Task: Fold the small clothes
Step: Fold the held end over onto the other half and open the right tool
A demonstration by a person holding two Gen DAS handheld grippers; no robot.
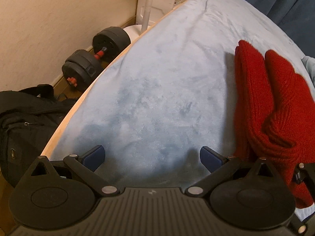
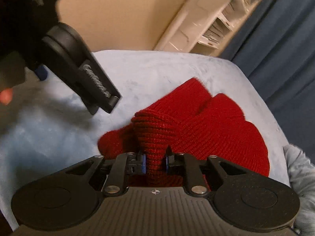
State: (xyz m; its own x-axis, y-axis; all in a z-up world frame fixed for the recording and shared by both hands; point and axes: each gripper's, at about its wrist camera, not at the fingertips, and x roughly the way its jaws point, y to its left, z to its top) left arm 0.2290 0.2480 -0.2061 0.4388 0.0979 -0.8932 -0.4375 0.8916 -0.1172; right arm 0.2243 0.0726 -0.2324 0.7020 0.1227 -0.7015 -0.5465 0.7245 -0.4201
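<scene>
A red knitted garment point(image 2: 206, 125) lies bunched on a pale blue plush cover point(image 2: 137, 70). My right gripper point(image 2: 155, 162) is shut on a ribbed fold of it, the knit pinched between the blue pads. In the left wrist view the same red knit point(image 1: 271, 106) hangs down the right side, partly lifted off the cover point(image 1: 157, 90). My left gripper point(image 1: 152, 156) stands open over bare blue cover, nothing between its blue pads point(image 1: 94, 155). The left gripper's body point(image 2: 82, 68) shows at the upper left of the right wrist view.
The bed's wooden edge point(image 1: 88, 90) runs along the left. Beyond it on the floor lie black dumbbells point(image 1: 94, 59) and a black bag point(image 1: 25, 122). A white fan stand point(image 1: 147, 5) and shelves are behind. Dark blue curtain point(image 2: 285, 45) hangs at the right. Another pale blue cloth point(image 2: 301, 177) lies at the right edge.
</scene>
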